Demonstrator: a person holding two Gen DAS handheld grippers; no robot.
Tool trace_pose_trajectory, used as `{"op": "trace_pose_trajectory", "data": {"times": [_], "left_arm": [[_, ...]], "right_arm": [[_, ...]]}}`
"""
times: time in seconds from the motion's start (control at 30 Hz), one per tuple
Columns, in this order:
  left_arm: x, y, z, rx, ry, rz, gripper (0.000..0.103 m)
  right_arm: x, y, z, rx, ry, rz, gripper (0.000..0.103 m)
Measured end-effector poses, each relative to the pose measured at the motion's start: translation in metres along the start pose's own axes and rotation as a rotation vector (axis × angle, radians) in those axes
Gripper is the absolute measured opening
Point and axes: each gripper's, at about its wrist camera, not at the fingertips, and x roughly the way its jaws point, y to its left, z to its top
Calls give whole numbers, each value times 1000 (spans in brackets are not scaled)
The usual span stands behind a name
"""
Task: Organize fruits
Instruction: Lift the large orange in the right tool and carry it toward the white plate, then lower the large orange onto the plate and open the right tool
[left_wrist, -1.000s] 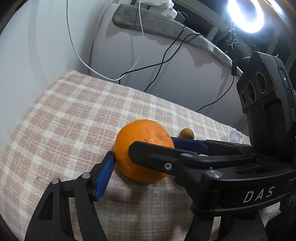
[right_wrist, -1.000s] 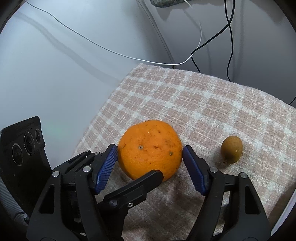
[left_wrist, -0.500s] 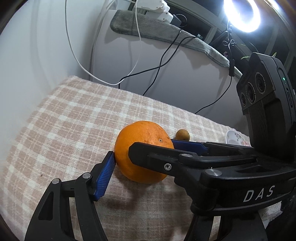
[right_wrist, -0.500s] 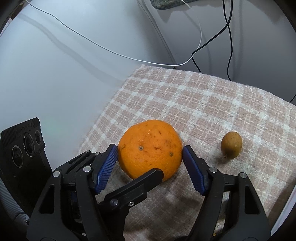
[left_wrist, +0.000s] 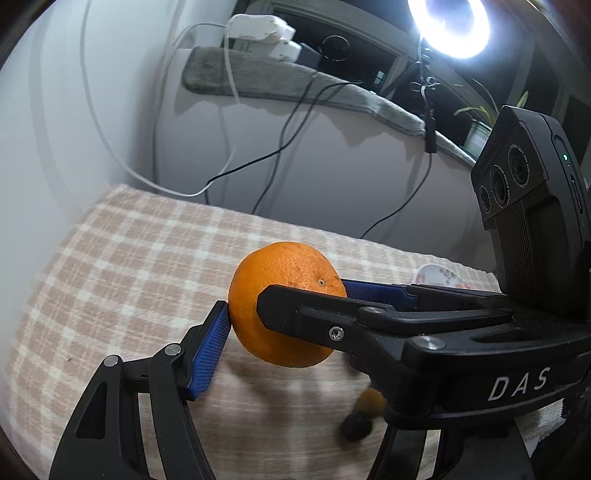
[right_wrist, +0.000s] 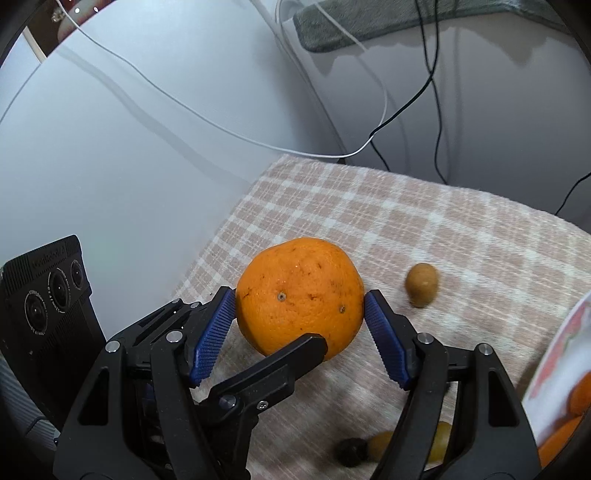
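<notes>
I am pinching the orange (right_wrist: 299, 295) with both grippers, right gripper (right_wrist: 300, 325) and left gripper (left_wrist: 284, 317); small fruits (right_wrist: 422, 284) at right are waiting

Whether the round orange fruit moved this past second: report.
Yes: the round orange fruit rose upward off the checked beige cloth, its shadow now beneath it.
</notes>
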Motion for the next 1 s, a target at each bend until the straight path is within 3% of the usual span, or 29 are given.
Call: {"op": "trace_pose_trajectory", "data": {"times": [0.63, 1.0], "left_arm": [[22, -94, 9, 111, 13, -85, 66], [43, -132, 9, 156, 45, -115, 66]], "right_arm": [[-80, -66, -15, 72, -89, -61, 75], [-105, -101, -26, 113, -111, -95, 75]]}}
